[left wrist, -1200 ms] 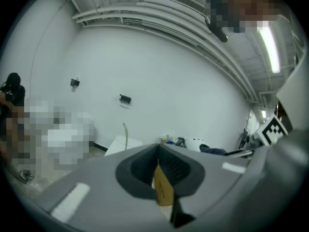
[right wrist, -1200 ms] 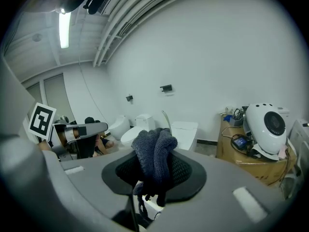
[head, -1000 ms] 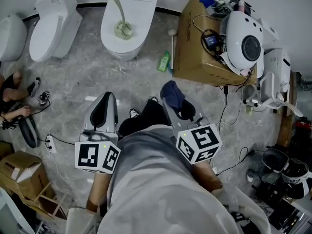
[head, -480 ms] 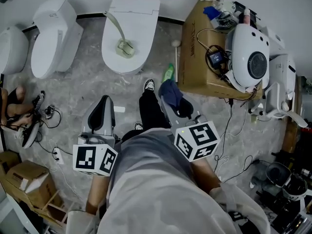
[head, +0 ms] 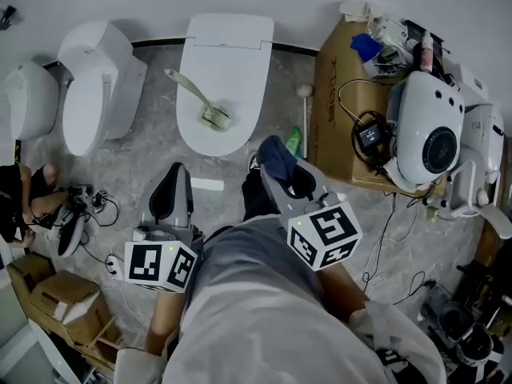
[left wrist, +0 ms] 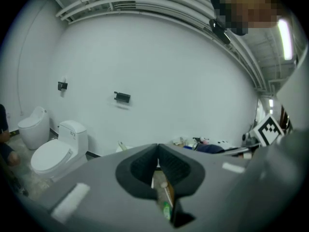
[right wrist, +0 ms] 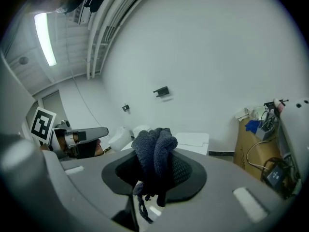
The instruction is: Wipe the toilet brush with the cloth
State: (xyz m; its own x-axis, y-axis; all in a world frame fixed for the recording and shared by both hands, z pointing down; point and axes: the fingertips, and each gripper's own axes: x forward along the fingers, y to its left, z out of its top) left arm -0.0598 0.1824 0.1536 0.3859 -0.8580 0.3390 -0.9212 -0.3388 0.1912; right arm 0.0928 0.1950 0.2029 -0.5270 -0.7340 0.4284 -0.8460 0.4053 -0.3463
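The white ceramic toilet at far centre carries your work. Its lid is down, and the pale green plastic toilet brush lies on it, handle toward the far left and head toward the near right. It is well apart from both grippers.

Your grey left gripper has its jaws pressed together on nothing, so part them as you reach out. Pinch the handle near its far end so the brush cannot skid on the smooth lid.

Your grey right gripper is clamped on the dark blue knitted cloth, which bunches over the jaw tips. Lead with that bunched part and draw it along the handle toward the head. Press lightly, as a hard push would likely roll the brush off the lid.

Counted:
- **Toilets:** three white ones stand along the far wall.
- **Box:** one brown cardboard box sits far right.
- **Grippers:** two.
- **Toilet brush:** one.
- **Cloth:** one.
- **Bottle:** one small green bottle stands on the floor beside the box.
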